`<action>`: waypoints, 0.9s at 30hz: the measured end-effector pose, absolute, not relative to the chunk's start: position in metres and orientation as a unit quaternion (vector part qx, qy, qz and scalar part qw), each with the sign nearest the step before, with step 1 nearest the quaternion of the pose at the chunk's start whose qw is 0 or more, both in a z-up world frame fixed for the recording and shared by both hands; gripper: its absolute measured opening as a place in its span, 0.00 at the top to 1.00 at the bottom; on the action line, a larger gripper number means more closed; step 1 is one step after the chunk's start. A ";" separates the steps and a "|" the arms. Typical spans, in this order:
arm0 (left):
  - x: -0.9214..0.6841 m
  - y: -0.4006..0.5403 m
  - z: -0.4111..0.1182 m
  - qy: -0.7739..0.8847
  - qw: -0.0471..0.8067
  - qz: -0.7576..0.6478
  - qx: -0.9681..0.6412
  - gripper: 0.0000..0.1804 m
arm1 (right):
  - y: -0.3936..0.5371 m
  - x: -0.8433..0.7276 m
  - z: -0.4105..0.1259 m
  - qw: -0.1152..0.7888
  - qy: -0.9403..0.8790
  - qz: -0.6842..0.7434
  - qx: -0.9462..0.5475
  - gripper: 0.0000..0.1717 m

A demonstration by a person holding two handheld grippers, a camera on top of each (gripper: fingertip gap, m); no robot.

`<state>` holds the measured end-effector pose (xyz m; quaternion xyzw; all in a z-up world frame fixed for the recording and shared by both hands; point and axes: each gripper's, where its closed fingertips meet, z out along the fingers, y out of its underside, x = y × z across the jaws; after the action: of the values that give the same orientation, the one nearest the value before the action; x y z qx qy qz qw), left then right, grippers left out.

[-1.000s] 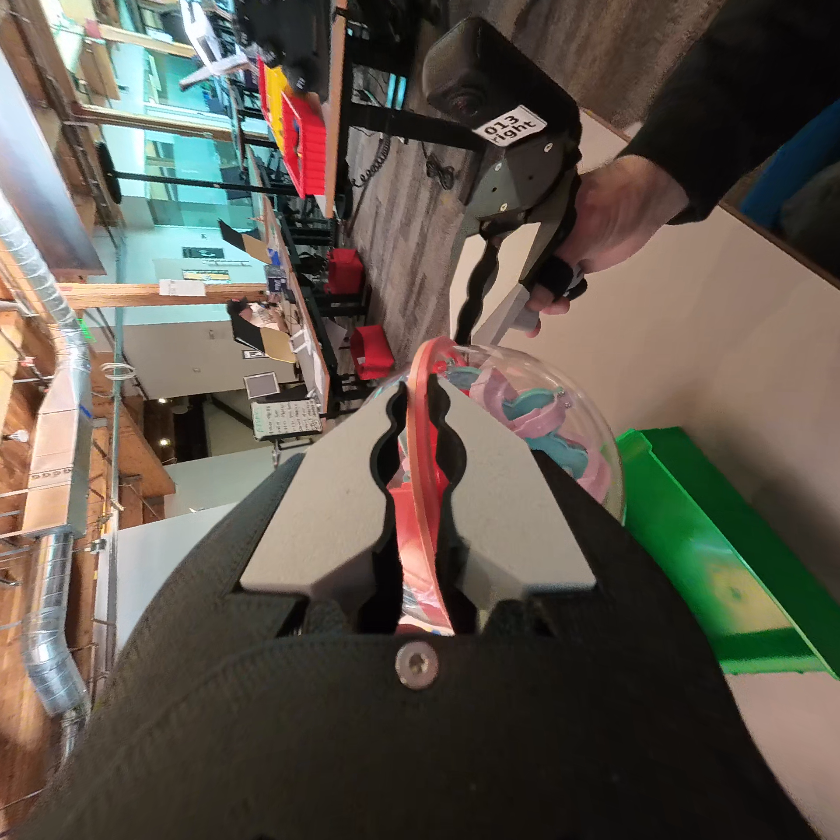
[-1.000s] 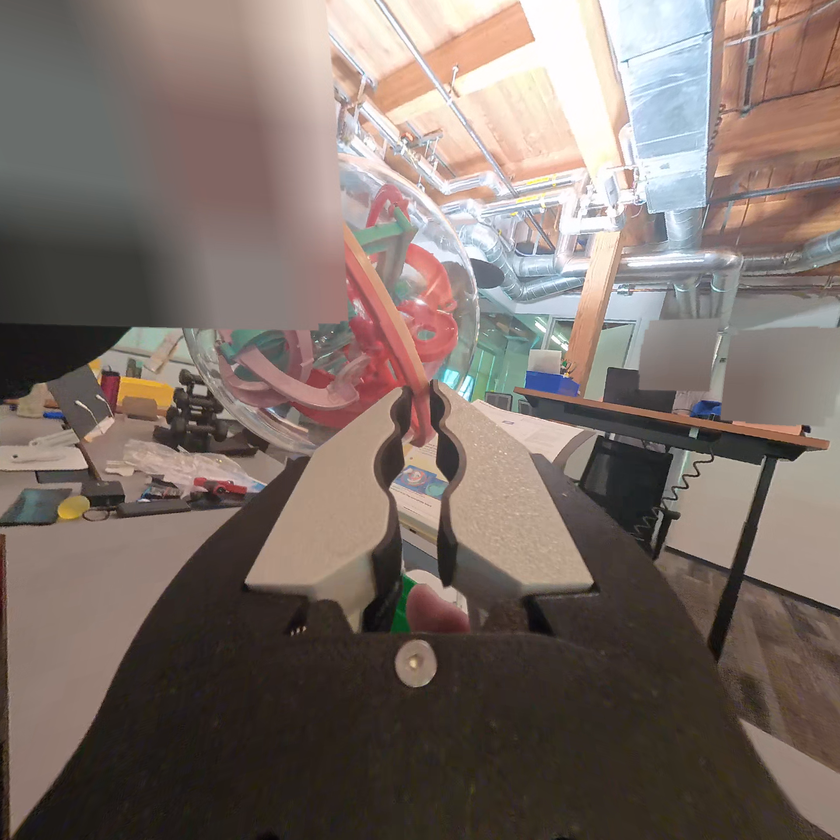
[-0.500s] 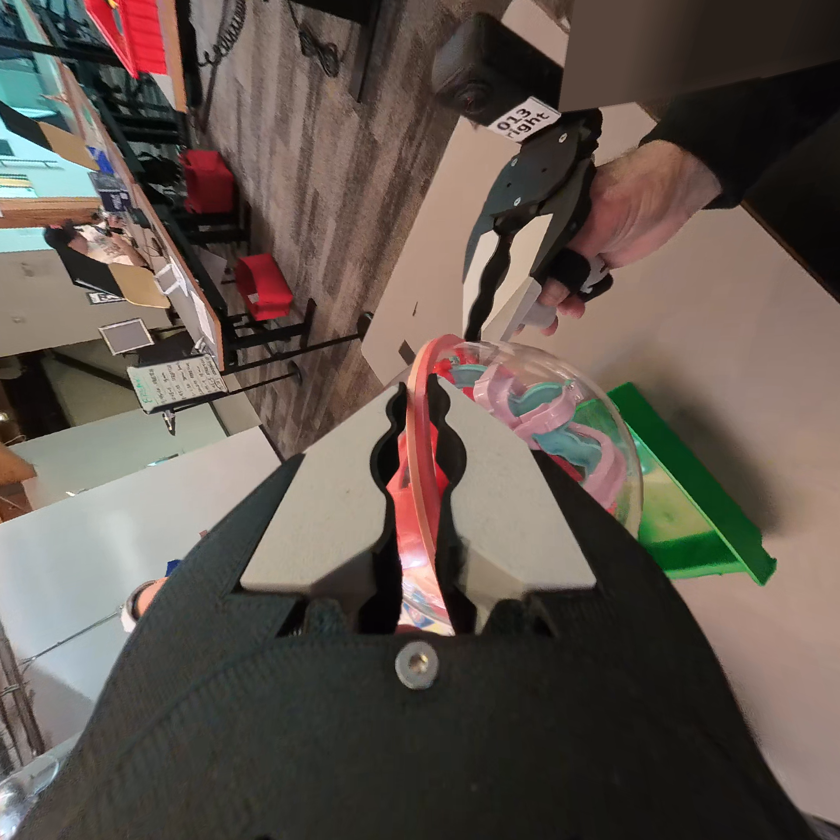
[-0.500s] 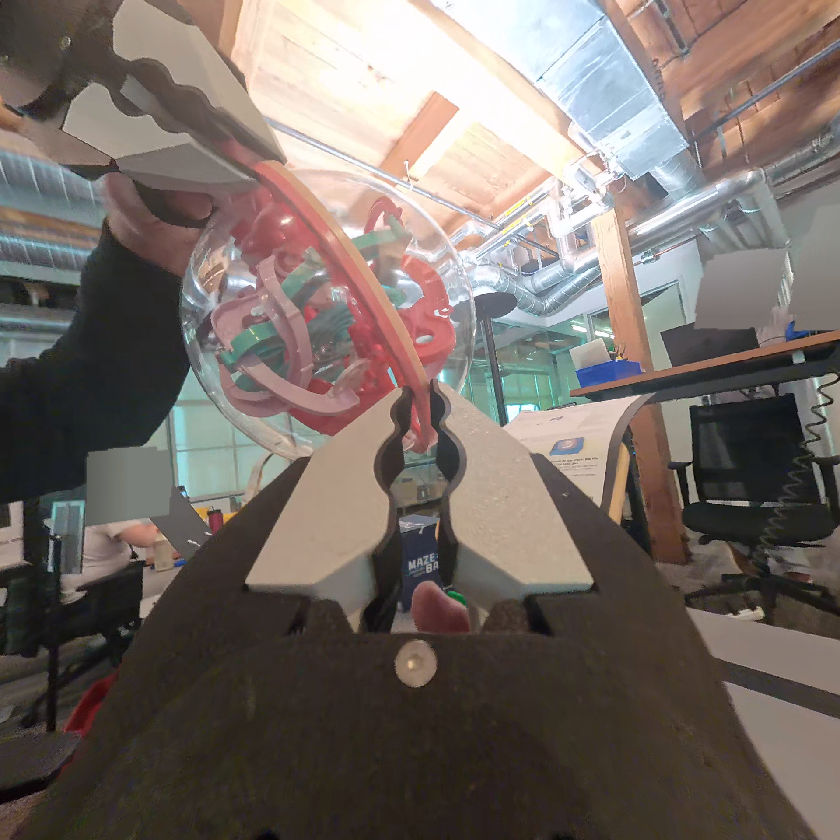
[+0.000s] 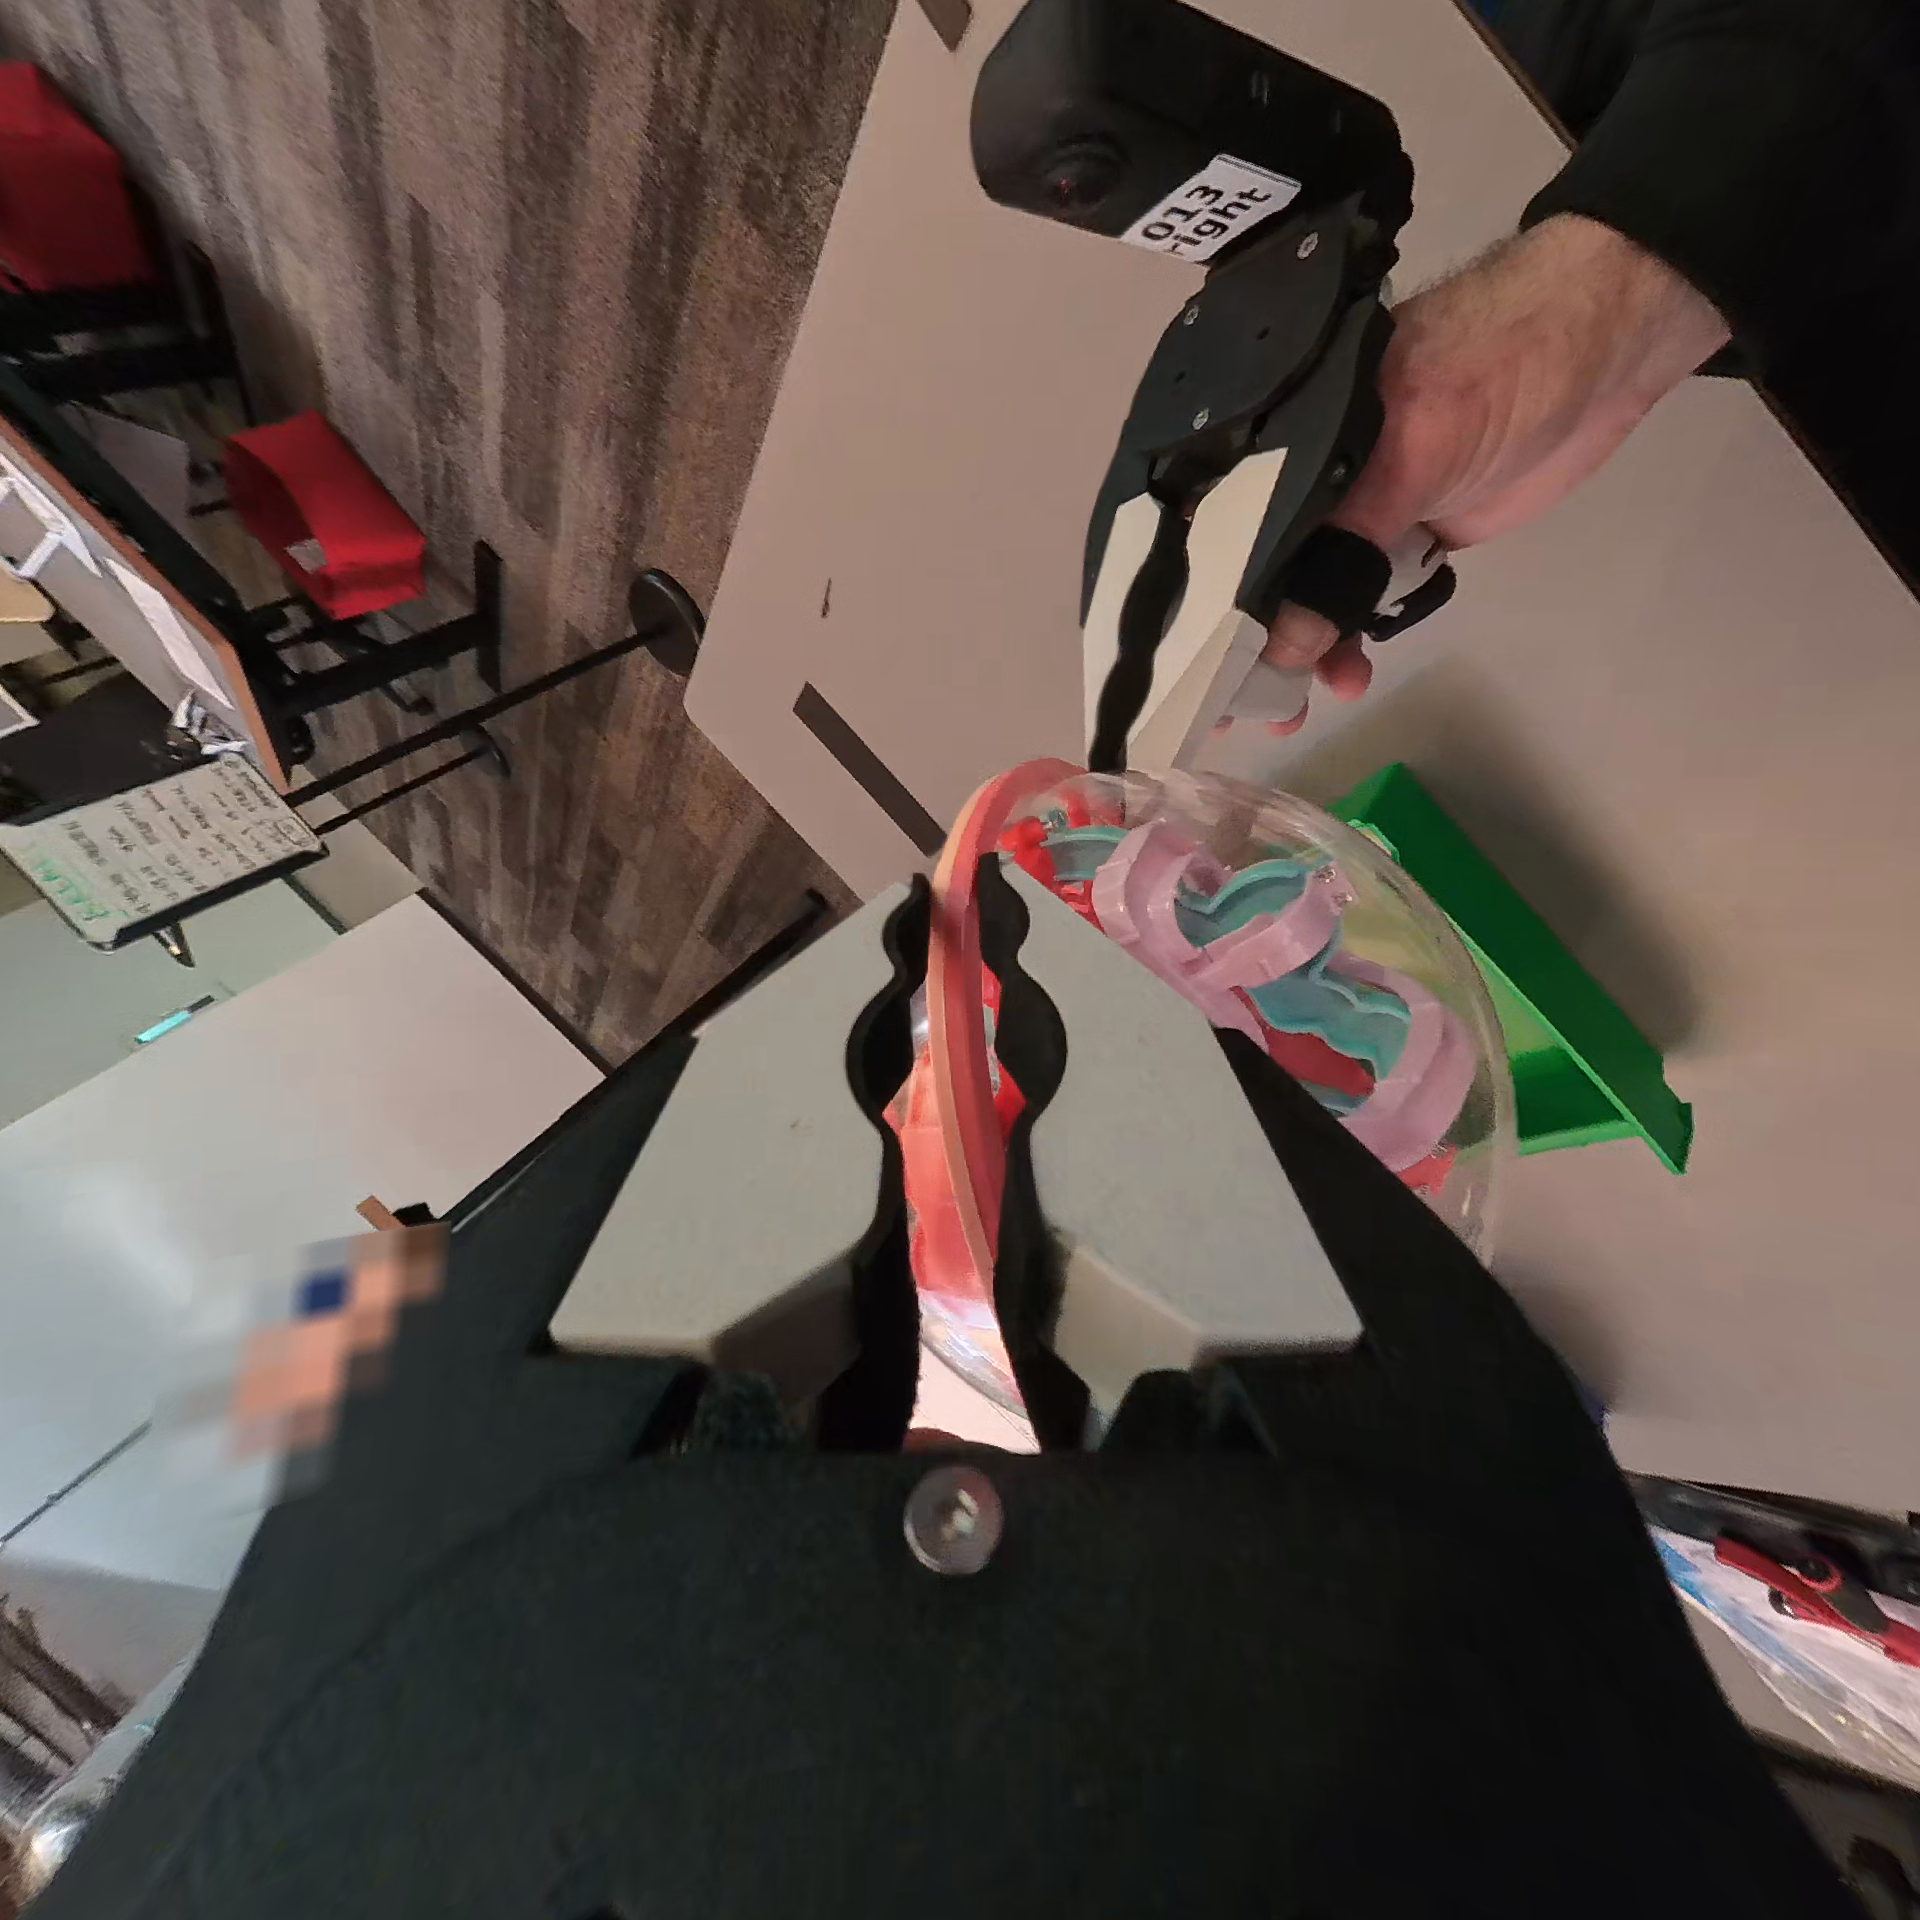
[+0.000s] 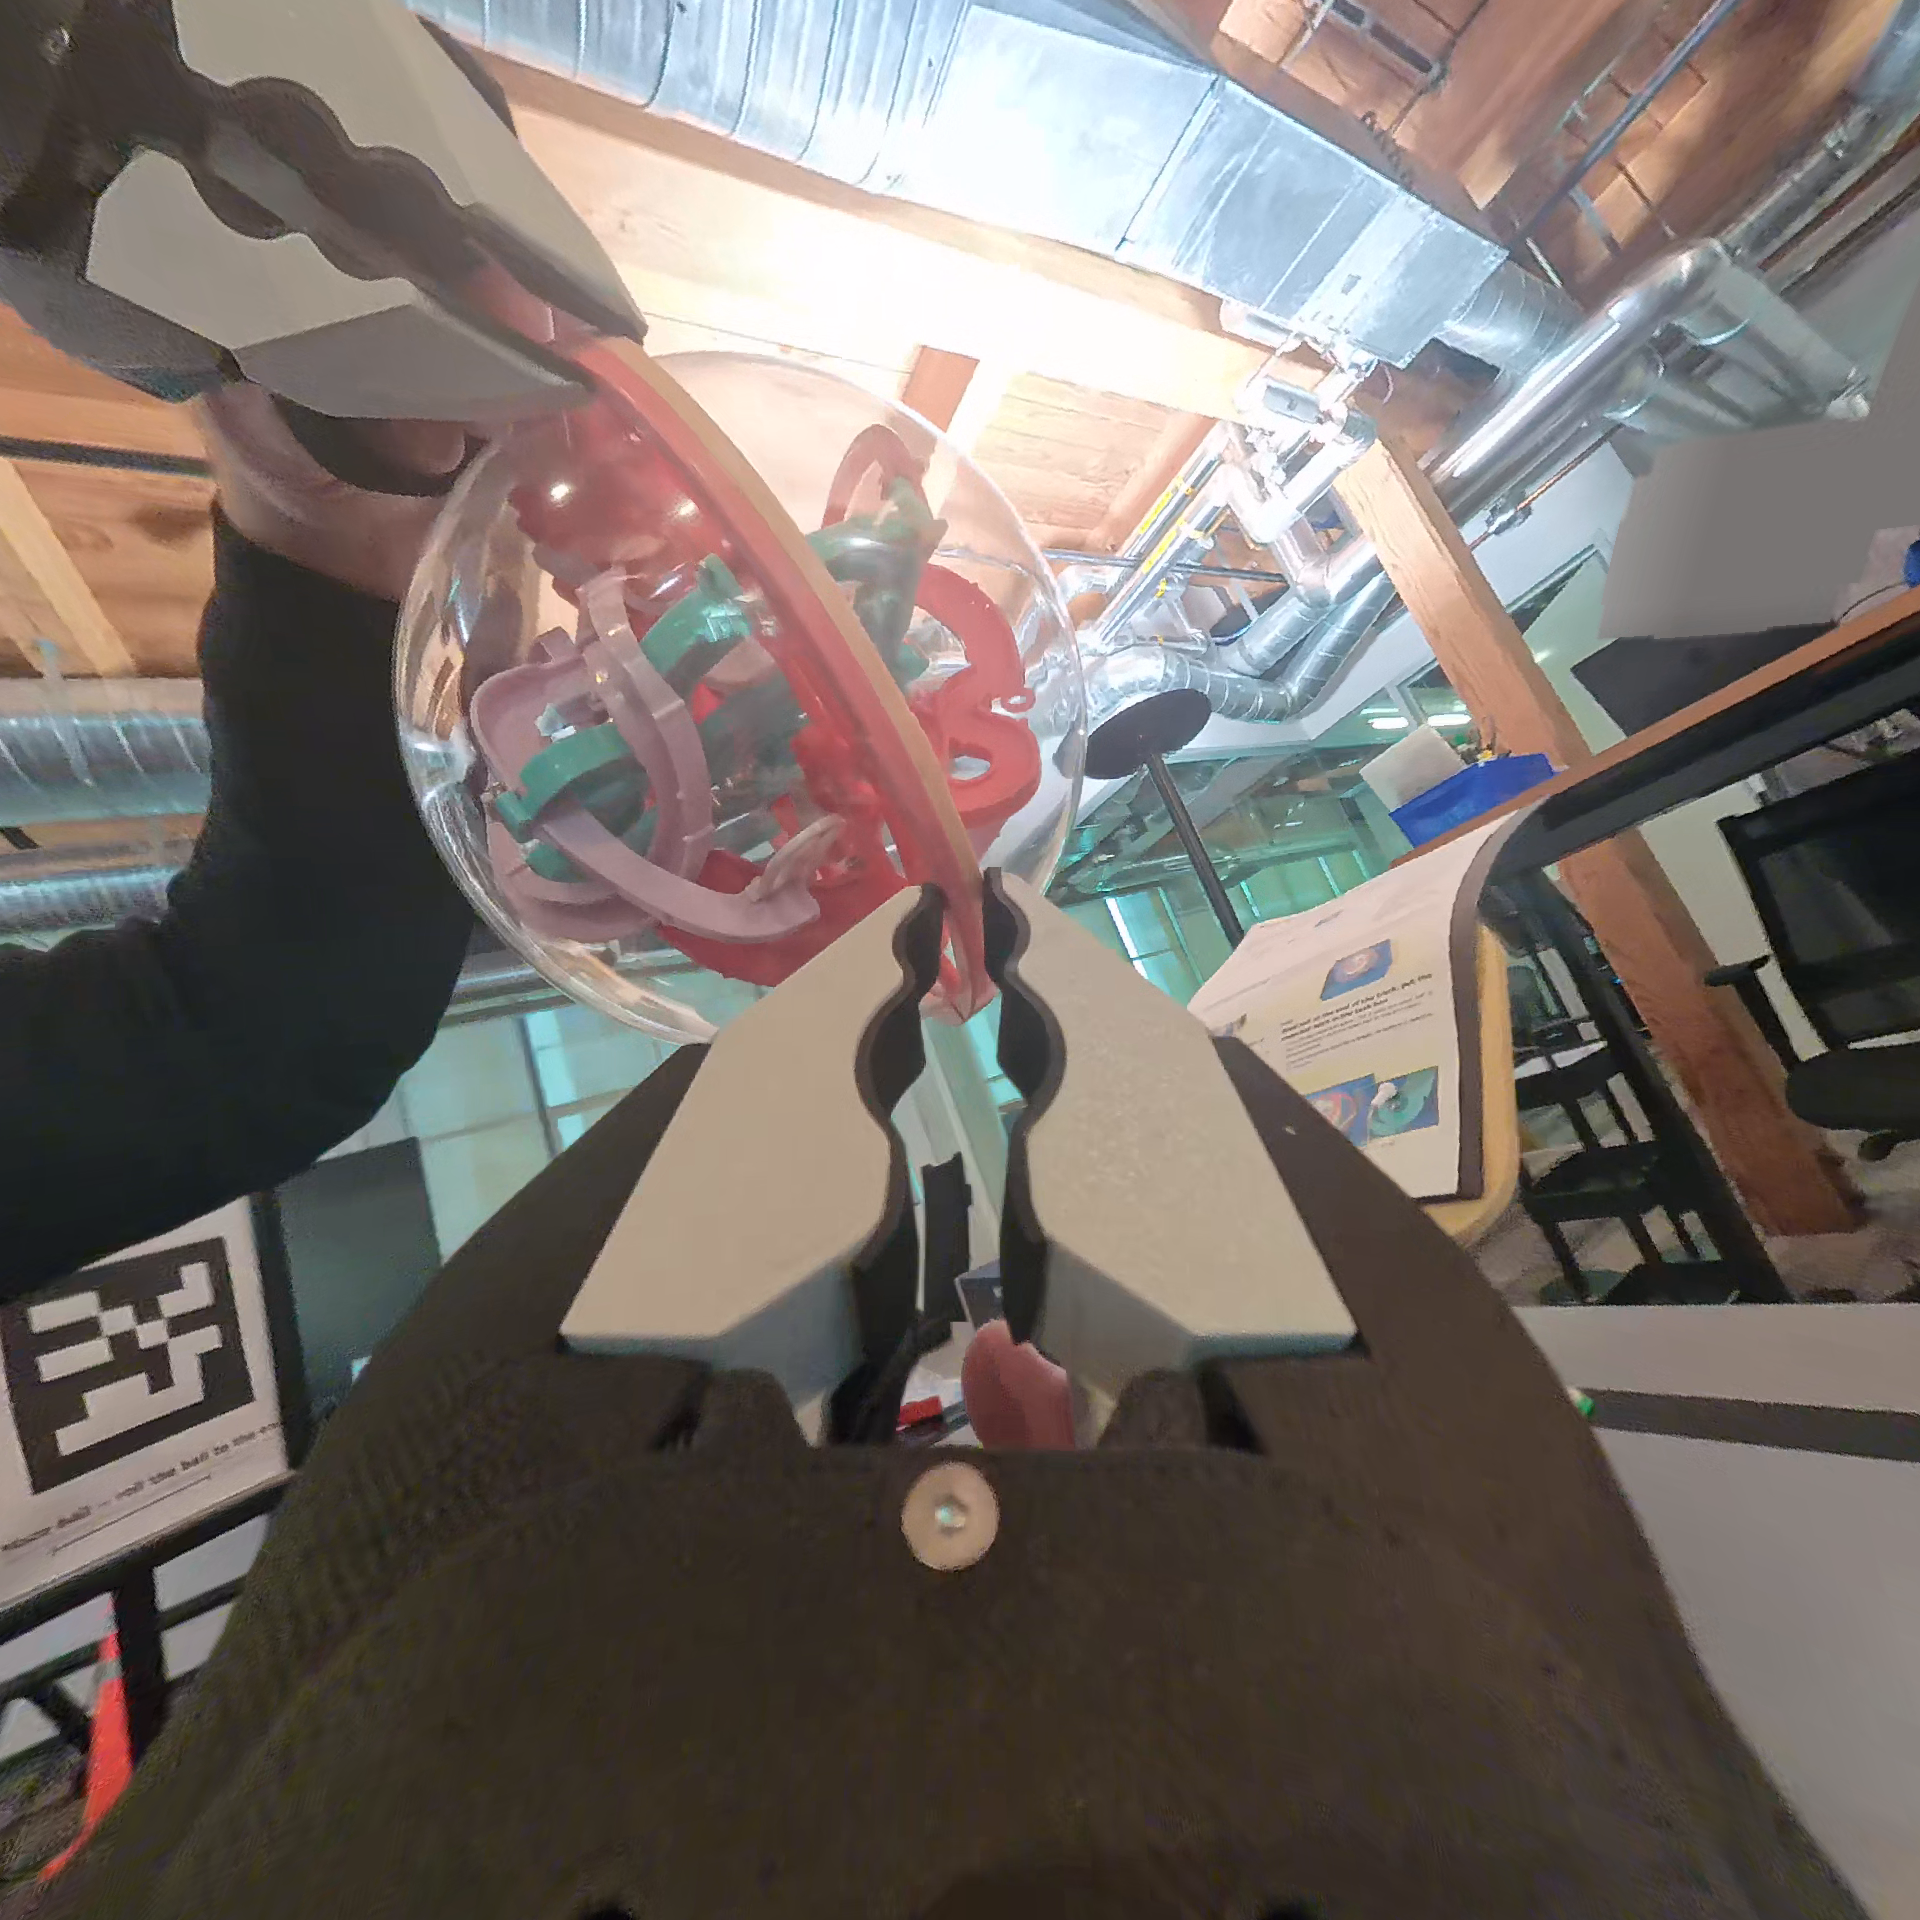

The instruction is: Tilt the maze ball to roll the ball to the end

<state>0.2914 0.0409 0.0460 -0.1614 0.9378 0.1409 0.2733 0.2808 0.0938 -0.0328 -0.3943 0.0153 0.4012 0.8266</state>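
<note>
So, where I stand: mid-task, both claws on the maze ball [image 6: 727, 675], tilting under way.
Left claw [image 5: 951, 894]: closed on the red rim [image 5: 961, 997] of the maze ball; the rim runs between my fingers and the black pads press on it from both sides.
Right claw [image 6: 961, 904]: closed on the same rim at the opposite side of the sphere; its pads pinch the rim's edge.
Maze ball, place: lifted in the air between my two claws, above the pale table [image 5: 1714, 644], with the green tray [image 5: 1538, 997] lying under and beyond it.
Maze ball, attitude: the rim stands steeply slanted in the right wrist view, so the sphere is well tipped.
Done: pick-up and two-sided grip, as I judge it.
Little ball: I cannot find it among the pink, teal and red tracks [image 6: 644, 748]; too small or hidden.
Left to do: I cannot tell how far along the track it is, so I treat the run to the end as not yet finished.
Risk: both grips are on a thin rim; a hard twist could slip it.
</note>
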 end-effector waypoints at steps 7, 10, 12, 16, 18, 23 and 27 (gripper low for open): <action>0.308 0.049 0.031 0.943 0.244 0.151 -0.168 0.97 | 0.100 0.289 -0.048 0.815 0.027 0.431 -0.385 0.97; 0.312 0.053 0.027 0.945 0.233 0.149 -0.175 0.97 | 0.102 0.289 -0.053 0.812 0.028 0.435 -0.387 0.97; 0.313 0.057 0.023 0.946 0.229 0.141 -0.180 0.97 | 0.102 0.289 -0.058 0.810 0.022 0.437 -0.391 0.97; 0.312 0.064 0.010 0.949 0.220 0.124 -0.189 0.97 | 0.106 0.288 -0.072 0.798 0.016 0.456 -0.394 0.97; 0.312 0.068 0.005 0.950 0.210 0.127 -0.191 0.98 | 0.106 0.283 -0.077 0.791 0.009 0.473 -0.389 0.97; 0.308 0.086 -0.031 0.960 0.113 0.121 -0.226 1.00 | 0.102 0.263 -0.060 0.796 -0.031 0.460 -0.392 0.97; 0.303 0.117 -0.075 0.947 0.094 0.063 -0.301 1.00 | 0.124 0.245 -0.095 0.767 -0.040 0.419 -0.485 1.00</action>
<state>0.3033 0.1166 -0.0748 -0.3008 0.9470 0.0630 0.0940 0.2451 0.1244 -0.0950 -0.4846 -0.0403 0.4190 0.7668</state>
